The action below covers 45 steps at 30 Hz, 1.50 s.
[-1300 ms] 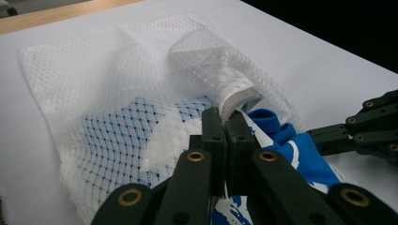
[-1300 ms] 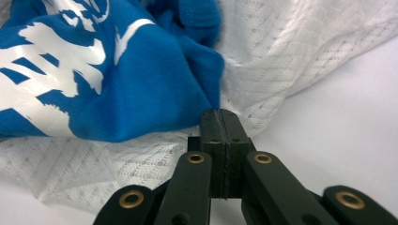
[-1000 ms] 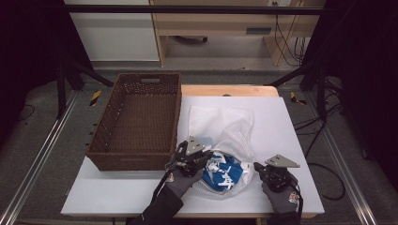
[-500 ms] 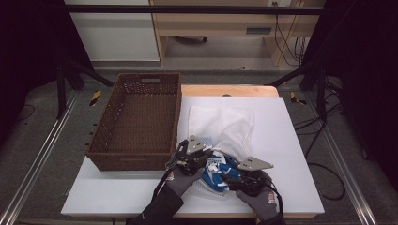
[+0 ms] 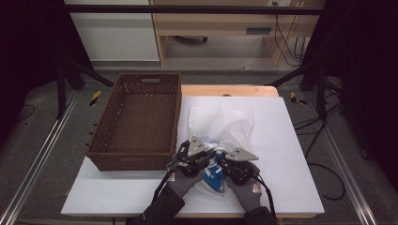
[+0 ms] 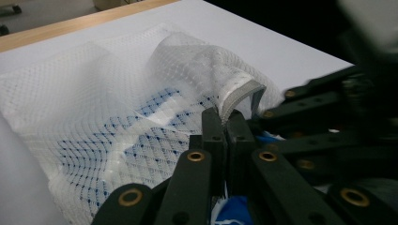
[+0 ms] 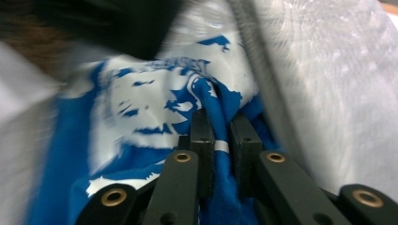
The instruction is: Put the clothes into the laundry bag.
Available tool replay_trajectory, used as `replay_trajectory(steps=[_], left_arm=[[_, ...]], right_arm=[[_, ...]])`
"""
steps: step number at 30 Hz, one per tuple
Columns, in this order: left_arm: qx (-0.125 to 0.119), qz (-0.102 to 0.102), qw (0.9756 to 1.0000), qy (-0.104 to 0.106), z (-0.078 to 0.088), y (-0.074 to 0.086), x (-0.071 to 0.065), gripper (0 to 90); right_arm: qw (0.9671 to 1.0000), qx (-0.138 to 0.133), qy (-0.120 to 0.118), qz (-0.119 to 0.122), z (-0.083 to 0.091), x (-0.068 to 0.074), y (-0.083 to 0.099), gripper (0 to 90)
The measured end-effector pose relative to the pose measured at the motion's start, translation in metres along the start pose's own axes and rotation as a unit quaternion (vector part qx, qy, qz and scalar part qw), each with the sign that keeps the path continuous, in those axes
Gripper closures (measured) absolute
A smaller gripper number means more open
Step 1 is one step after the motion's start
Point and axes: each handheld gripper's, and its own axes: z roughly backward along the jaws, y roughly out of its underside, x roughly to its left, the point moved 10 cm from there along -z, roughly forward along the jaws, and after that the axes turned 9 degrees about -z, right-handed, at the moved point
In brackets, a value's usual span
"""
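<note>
So the white mesh laundry bag (image 5: pixel 220 124) was lying flat on the white tabletop (image 5: pixel 291 154), just right of the wicker basket (image 5: pixel 136 122). Left gripper (image 6: pixel 227 124) had its fingers pinched on the bag's open hem. Right gripper (image 7: pixel 220 124) sat right next to it; its fingers had just been closing and now clamped a fold of the blue-and-white cloth (image 7: pixel 155 108) at the bag's mouth.

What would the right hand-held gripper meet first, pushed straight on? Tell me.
Probably more of the blue-and-white cloth its jaws already pinch, then the white mesh bag; depth is unclear.
</note>
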Motion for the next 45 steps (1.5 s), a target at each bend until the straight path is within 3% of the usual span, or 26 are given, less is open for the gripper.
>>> replay_trajectory(steps=[4,6,9,12,15,18,20,23,25,26,27,29,31,33,36,39,43,45], left_arm=[[0.005,-0.005,0.9999,0.008,0.0,0.004,-0.004,88.5],[0.01,-0.005,0.9999,0.01,-0.001,0.008,-0.005,88.4],[0.013,0.0,0.9999,0.008,-0.004,0.014,-0.003,88.4],[0.013,0.009,0.9998,0.008,-0.004,0.016,0.001,88.3],[0.011,0.012,0.9998,0.006,-0.004,0.015,0.004,88.4],[0.011,0.013,0.9998,0.004,-0.004,0.014,0.005,88.3],[0.012,0.011,0.9999,0.003,-0.004,0.014,0.005,88.4],[0.01,0.01,0.9999,-0.002,-0.003,0.013,0.006,88.4],[0.008,0.014,0.9999,-0.002,-0.001,0.013,0.008,88.3],[0.007,0.015,0.9999,-0.002,-0.001,0.014,0.009,88.4],[0.008,0.016,0.9998,-0.002,-0.001,0.015,0.01,88.4],[0.009,0.02,0.9998,-0.002,-0.001,0.016,0.011,88.3],[0.008,0.023,0.9997,-0.001,-0.001,0.016,0.01,88.4],[0.004,0.021,0.9998,0.001,-0.001,0.013,0.008,88.4],[-0.003,0.016,0.9999,0.004,0.004,0.007,0.005,88.4],[-0.011,0.012,0.9998,0.006,0.008,0.002,0.003,88.4],[-0.002,0.01,0.9999,0.007,0.005,0.008,0.001,88.4],[0.006,0.012,0.9999,0.007,0.001,0.015,0.002,88.4]], right_arm=[[0.9967,0.007,0.081,0.003,-0.018,-0.028,0.003,79.6],[0.9952,0.022,0.095,0.0,-0.023,-0.036,0.01,77.5],[0.9969,0.021,0.074,-0.015,-0.018,-0.036,0.01,72.4],[0.9991,0.001,0.03,-0.031,-0.001,-0.031,0.005,65.2],[0.9989,-0.019,-0.015,-0.041,0.023,-0.024,-0.001,59.7],[0.9977,-0.027,-0.048,-0.039,0.034,-0.012,-0.002,54.1],[0.9973,-0.015,-0.067,-0.027,0.032,0.002,0.001,47.5],[0.9972,0.025,-0.07,-0.009,0.015,0.017,0.014,39.9],[0.9971,0.051,-0.056,0.012,0.002,0.019,0.026,42.9],[0.9966,0.067,-0.047,0.011,-0.002,0.018,0.033,49.0],[0.9966,0.072,-0.04,0.011,-0.006,0.016,0.036,51.8],[0.9976,0.065,-0.02,0.012,-0.008,0.012,0.034,71.2],[0.9974,0.071,-0.005,0.012,-0.008,0.009,0.032,78.0],[0.9979,0.065,0.001,0.001,-0.011,0.008,0.027,79.3],[0.9997,0.019,0.004,-0.017,-0.012,0.005,0.006,79.4],[0.9985,-0.024,0.036,-0.034,-0.016,-0.008,-0.014,79.0],[0.9958,-0.013,0.088,-0.023,-0.034,-0.026,-0.012,77.7],[0.9954,-0.006,0.091,-0.028,-0.04,-0.029,-0.008,76.0]])
